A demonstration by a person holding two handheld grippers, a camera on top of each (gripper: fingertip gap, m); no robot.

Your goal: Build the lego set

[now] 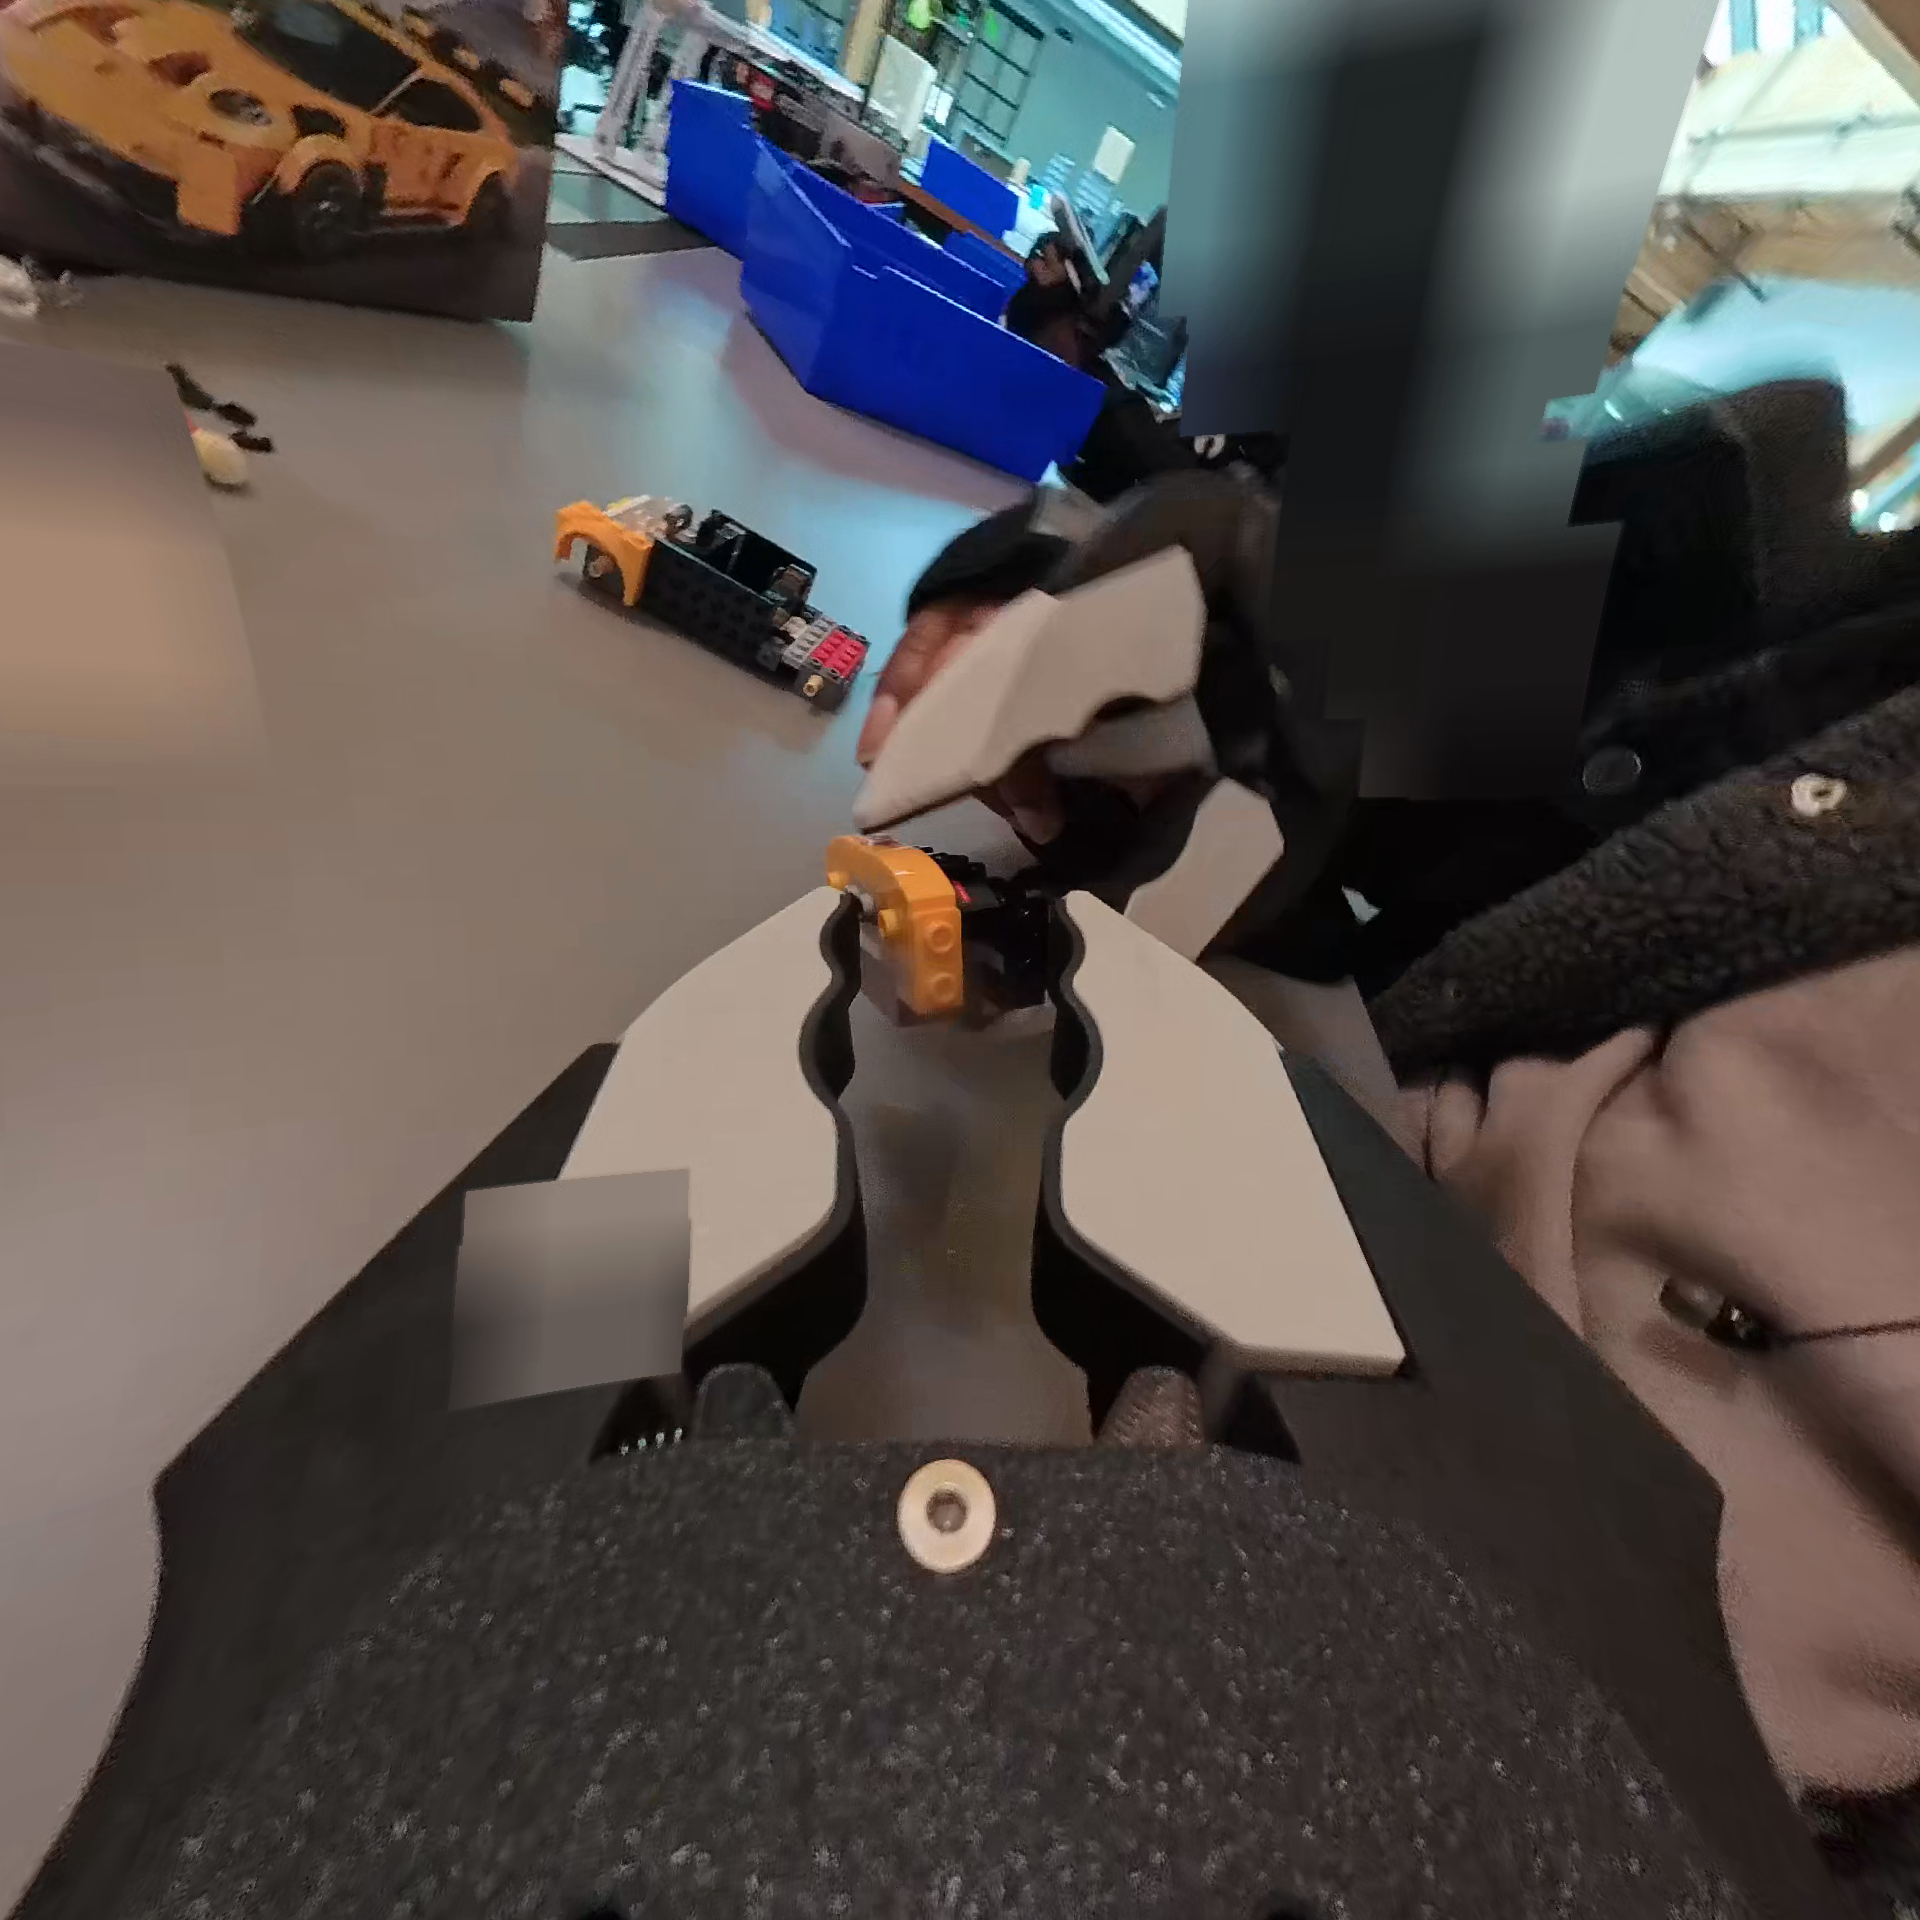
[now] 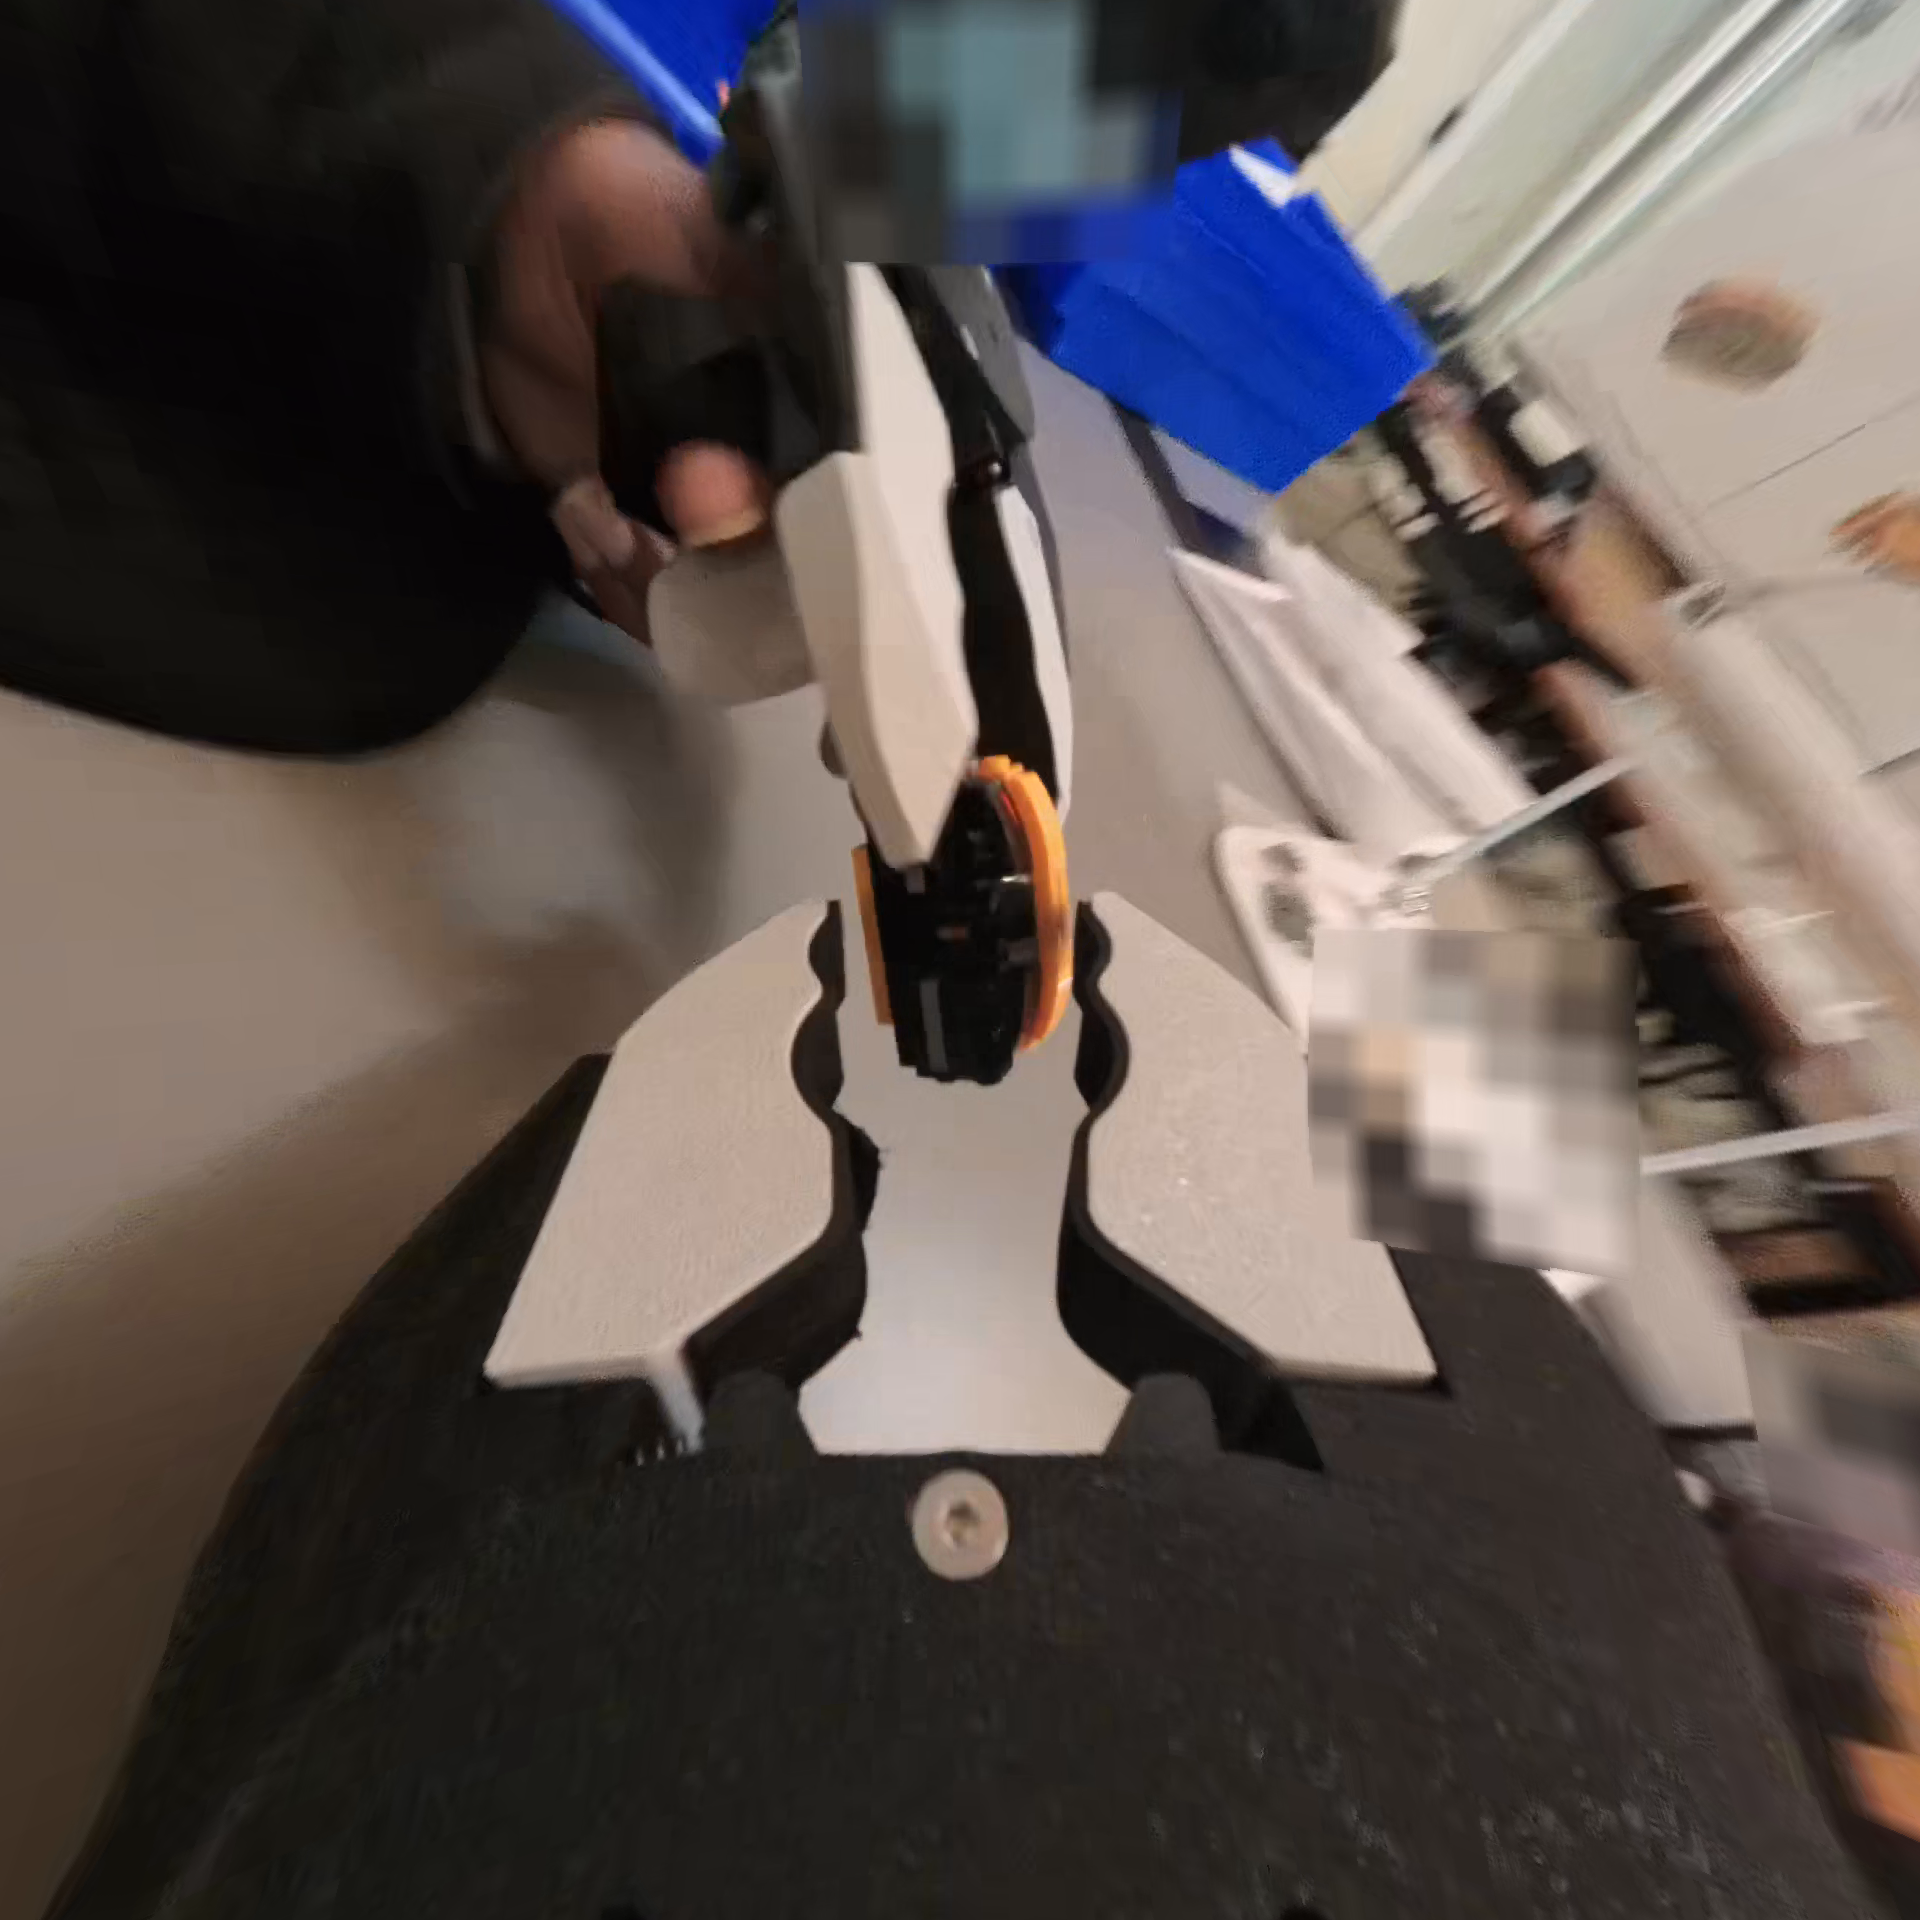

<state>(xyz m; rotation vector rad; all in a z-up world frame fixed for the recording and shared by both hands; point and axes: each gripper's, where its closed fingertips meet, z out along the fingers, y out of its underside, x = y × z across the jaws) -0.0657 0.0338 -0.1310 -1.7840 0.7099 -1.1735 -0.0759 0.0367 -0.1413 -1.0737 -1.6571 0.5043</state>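
Observation:
A small sub-assembly (image 1: 920, 935) of orange wheel-arch and black bricks is held above the grey table (image 1: 416, 831). My left gripper (image 1: 956, 920) is shut on it, one finger on each side. My right gripper (image 1: 987, 852) comes in from the upper right and its upper fingertip (image 1: 878, 816) rests on the orange arch. In the right wrist view the sub-assembly (image 2: 956, 987) sits between the right gripper's (image 2: 961, 925) fingers, which press close against both sides. The left gripper (image 2: 982, 821) clamps it from above. A partly built car chassis (image 1: 707, 603) lies on the table beyond.
The set's box (image 1: 260, 135), printed with an orange car, stands at the back left. Blue bins (image 1: 883, 281) stand behind the chassis. A few small loose pieces (image 1: 218, 436) lie at the left. A person's dark sleeve (image 1: 1662, 914) fills the right side. White parts (image 2: 1278, 904) lie to the right.

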